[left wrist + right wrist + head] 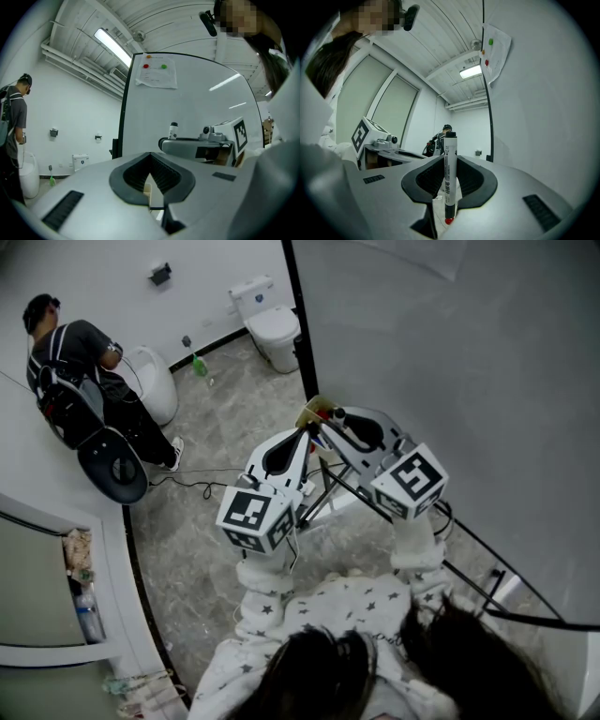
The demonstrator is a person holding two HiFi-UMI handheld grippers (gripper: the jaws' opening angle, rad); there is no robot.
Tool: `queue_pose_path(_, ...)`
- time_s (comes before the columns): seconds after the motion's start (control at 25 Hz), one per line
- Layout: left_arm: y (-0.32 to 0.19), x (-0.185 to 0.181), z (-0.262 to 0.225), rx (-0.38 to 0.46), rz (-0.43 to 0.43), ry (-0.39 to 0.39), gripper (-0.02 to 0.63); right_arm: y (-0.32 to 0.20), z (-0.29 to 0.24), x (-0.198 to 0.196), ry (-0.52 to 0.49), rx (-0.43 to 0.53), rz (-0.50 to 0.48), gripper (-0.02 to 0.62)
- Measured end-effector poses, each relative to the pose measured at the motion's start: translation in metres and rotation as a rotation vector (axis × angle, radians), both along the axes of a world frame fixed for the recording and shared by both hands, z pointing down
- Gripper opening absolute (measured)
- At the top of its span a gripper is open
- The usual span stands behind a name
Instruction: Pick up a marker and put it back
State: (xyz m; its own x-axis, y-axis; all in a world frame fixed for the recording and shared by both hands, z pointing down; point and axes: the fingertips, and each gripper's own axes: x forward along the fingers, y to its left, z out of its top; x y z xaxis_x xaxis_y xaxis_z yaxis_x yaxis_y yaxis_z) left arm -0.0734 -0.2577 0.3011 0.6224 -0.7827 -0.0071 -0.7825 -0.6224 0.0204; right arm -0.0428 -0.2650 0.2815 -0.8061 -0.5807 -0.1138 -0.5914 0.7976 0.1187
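Marker (337,414) stands upright in my right gripper (328,424) in the head view, raised close to the whiteboard (450,352). The left gripper (306,430) hangs just beside it, probably parked out of the way.

Left gripper view: jaws drawn together with nothing in them, and the marker cap pokes above the other tool.

Right gripper view: jaws partway open and clamped on the barrel, black cap up, red end down. I judge pickup done, and the vertical grip steadies it for the return. Where it goes back, I cannot make out.
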Motion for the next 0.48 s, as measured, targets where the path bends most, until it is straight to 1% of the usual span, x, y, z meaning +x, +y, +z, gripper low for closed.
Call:
queue_pose_path(0.28,-0.002,0.000,-0.001,0.001,-0.004,0.000,0.002,-0.004,0.002,0.002,0.003,-0.014,0.008,0.078)
queue_pose_path(0.48,-0.008,-0.005,0.001,-0.001,-0.018,0.000,0.002,-0.018,0.007,0.000,0.001,-0.011,0.020,0.078)
